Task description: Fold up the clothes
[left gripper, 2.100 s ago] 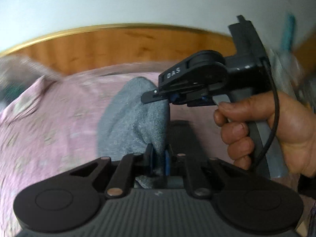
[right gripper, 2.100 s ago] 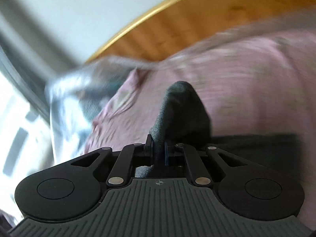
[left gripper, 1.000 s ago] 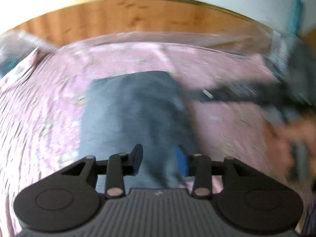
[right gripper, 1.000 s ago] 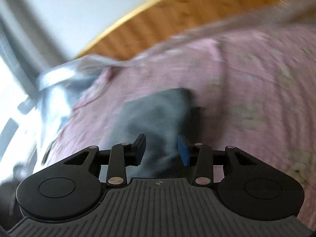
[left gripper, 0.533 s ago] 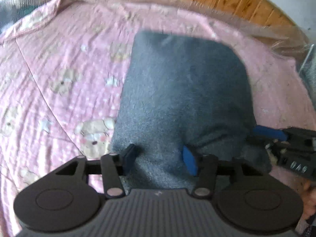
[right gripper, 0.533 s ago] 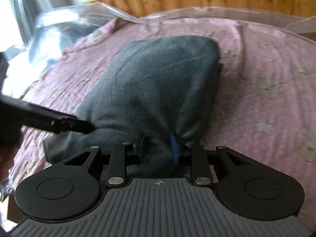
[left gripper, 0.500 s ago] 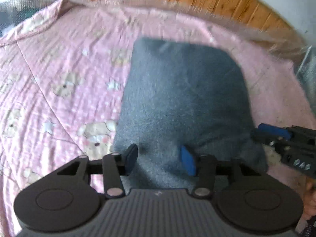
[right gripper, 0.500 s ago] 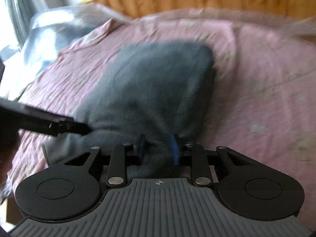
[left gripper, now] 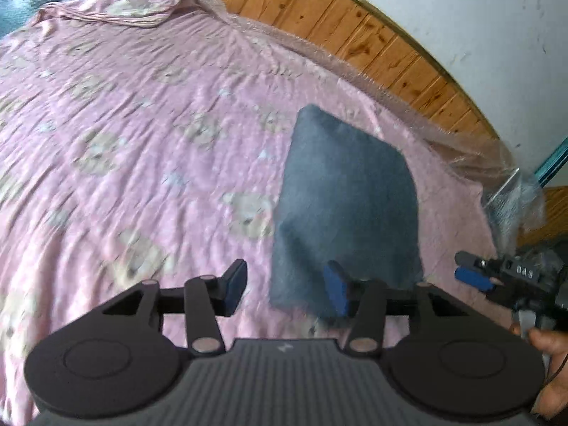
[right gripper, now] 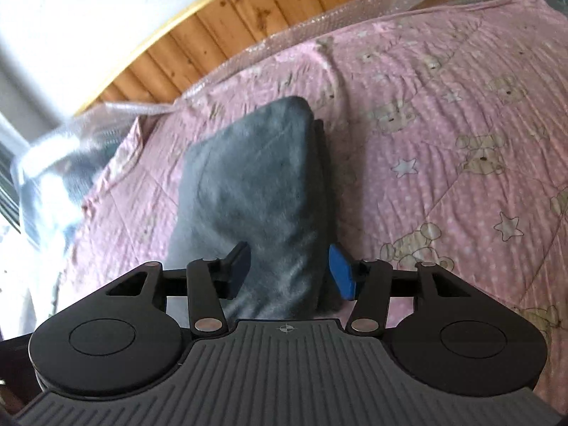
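A folded grey garment [left gripper: 346, 191] lies flat on a pink bedspread [left gripper: 142, 142] printed with bears and stars, and everything else sits around that garment. In the left wrist view the left tool [left gripper: 285, 285] hangs over the bedspread just beside the garment's near corner; its jaws are opening, with only that corner showing in the gap and neither blue pad [left gripper: 335, 289] pressing on the cloth. On the garment's other side, a little apart from its edge, the right tool [left gripper: 474, 275] shows in profile, gripped by a hand [left gripper: 546, 351] at the frame's edge. In the right wrist view the right tool [right gripper: 289, 271] straddles the near end of the garment [right gripper: 255, 191]; its jaws are opening, the cloth lies between them, and the pads [right gripper: 340, 271] stand clear of it on both sides. A darker layer peeks out along the garment's far side edge. Beyond the garment, crinkled clear plastic [right gripper: 248, 53] runs along the edge of the bedspread, and behind that stands a wooden headboard [right gripper: 269, 10] against a pale wall [left gripper: 479, 17].
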{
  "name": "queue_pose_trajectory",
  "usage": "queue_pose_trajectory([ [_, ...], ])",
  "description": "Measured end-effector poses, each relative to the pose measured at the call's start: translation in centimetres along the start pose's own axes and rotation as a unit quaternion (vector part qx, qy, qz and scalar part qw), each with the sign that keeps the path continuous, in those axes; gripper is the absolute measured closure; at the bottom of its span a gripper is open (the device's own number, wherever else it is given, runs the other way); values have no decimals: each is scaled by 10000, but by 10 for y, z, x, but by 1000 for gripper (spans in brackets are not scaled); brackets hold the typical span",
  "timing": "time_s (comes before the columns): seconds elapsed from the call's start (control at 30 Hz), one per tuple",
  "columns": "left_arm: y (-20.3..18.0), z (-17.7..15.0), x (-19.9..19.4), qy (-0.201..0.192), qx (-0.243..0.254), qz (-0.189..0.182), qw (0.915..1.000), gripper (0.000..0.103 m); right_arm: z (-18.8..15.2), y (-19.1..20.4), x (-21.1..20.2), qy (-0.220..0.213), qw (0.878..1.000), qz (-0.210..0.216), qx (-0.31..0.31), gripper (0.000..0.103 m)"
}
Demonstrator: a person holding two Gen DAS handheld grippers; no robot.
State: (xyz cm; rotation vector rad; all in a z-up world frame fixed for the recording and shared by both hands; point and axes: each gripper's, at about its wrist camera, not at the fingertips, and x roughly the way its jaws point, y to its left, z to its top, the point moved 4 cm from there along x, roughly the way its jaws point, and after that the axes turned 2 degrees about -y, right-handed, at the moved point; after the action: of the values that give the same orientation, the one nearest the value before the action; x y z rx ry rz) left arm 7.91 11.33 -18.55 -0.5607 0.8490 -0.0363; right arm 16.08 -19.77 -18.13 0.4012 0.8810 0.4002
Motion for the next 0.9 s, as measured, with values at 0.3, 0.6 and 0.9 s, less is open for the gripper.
queue_pose_trajectory([
  [0.3, -15, 74, 101, 209, -91, 180, 9996, 27, 65, -40, 67, 205, 9959, 778, 421, 25],
  [0.6, 5, 94, 167, 614, -444, 229, 9969, 15, 88, -80, 165, 791, 9804, 1764, 391, 18],
  [0.9, -6, 109, 187, 901, -233, -304, 9952, 62, 82, -87, 182, 1346, 9569, 2487, 662, 46],
])
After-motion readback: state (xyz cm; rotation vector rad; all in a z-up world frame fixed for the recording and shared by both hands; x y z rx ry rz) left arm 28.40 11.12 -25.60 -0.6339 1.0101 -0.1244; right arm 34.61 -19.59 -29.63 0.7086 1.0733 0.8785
